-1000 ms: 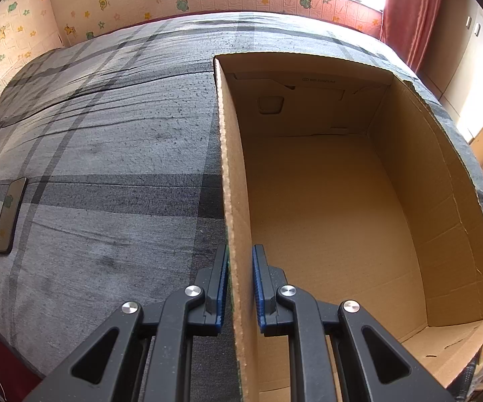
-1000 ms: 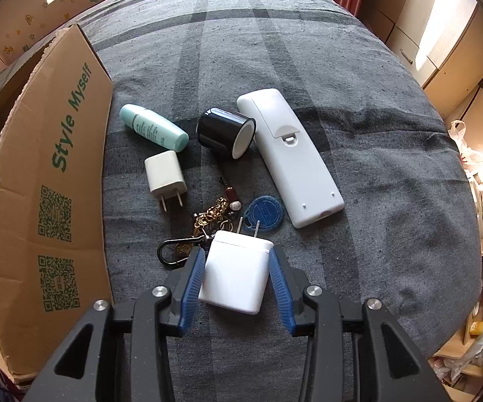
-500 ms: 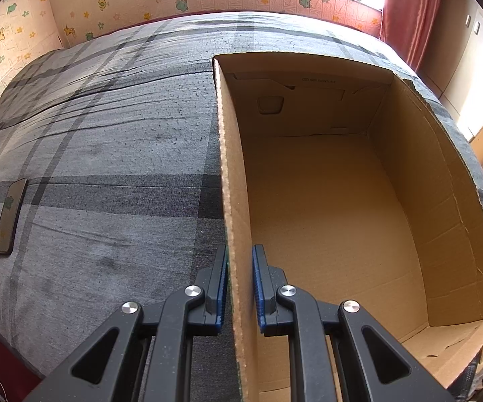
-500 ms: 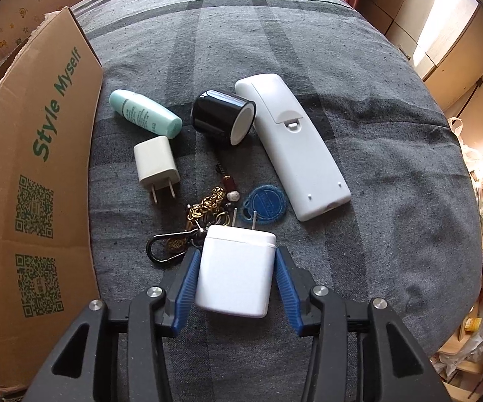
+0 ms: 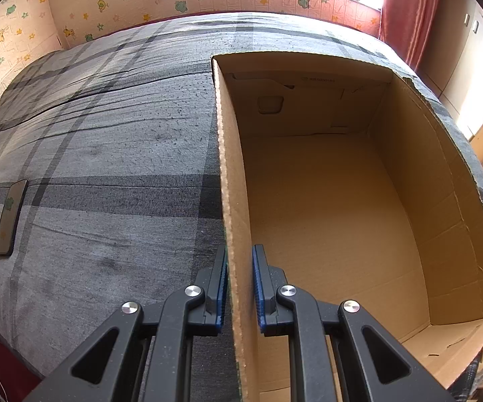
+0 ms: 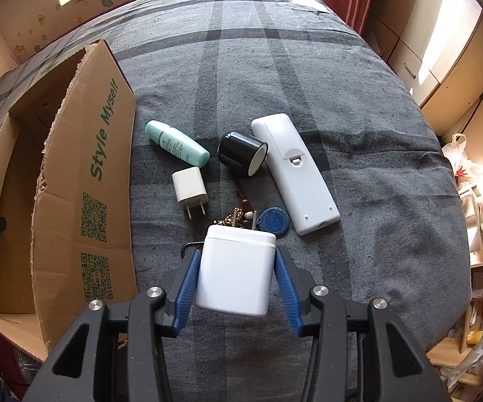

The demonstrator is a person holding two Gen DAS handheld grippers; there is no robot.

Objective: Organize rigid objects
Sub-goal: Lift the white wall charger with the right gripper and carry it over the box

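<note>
Above the bed's clutter, the right gripper (image 6: 236, 283) pinches the big white charger (image 6: 234, 271) while the left gripper (image 5: 238, 283) clamps the cardboard box (image 5: 231, 181) wall; smooth plastic might slip out mid-carry.

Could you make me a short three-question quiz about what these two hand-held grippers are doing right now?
1. True or false: the right hand-held gripper grips the large white charger.
2. What does the left hand-held gripper clamp? A) cardboard box wall B) phone C) curtain
3. Fill in: the mint-green tube lies beside the box on the ____ plaid bedcover.

Key: 1 true; 2 A; 3 grey
</note>
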